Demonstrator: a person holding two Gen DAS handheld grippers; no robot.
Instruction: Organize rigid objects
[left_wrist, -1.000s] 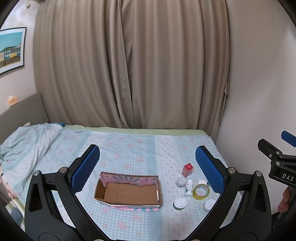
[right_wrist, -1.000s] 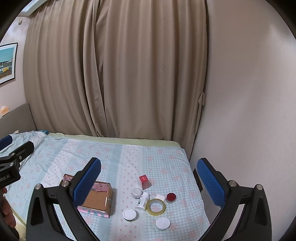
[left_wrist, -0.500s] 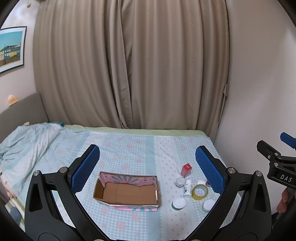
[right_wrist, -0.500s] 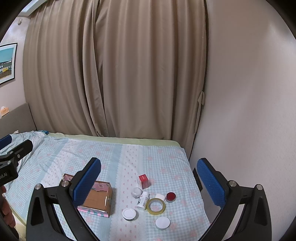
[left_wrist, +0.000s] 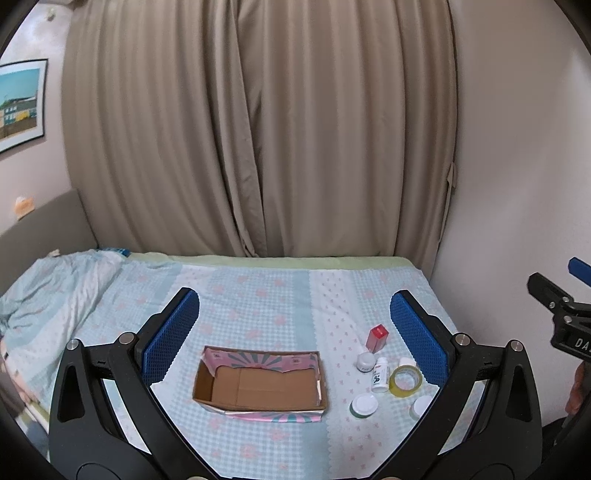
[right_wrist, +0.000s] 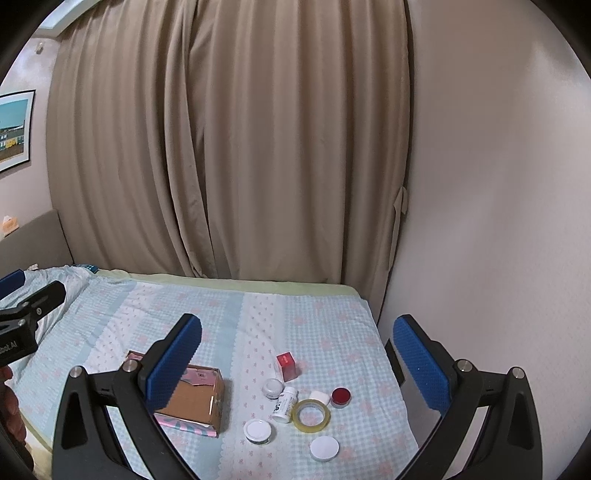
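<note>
Both handheld tools hang above the bed, which is covered with a pale blue checked sheet with pink flowers. The left gripper has its blue-padded fingers spread wide with nothing between them, and the right gripper is likewise spread wide and empty. On the sheet sits a shallow open cardboard box with pink patterned sides, bare inside. To its right lies a loose cluster: a small red carton standing upright, a little round white jar just in front of it, a white pill bottle lying on its side touching a yellowish roll of clear tape, a small white cap and a red-topped round pot just behind the tape, and two flat white-lidded round tins, one near the box, the other nearest the bed's front edge. Beige curtains hang behind the bed.
</note>
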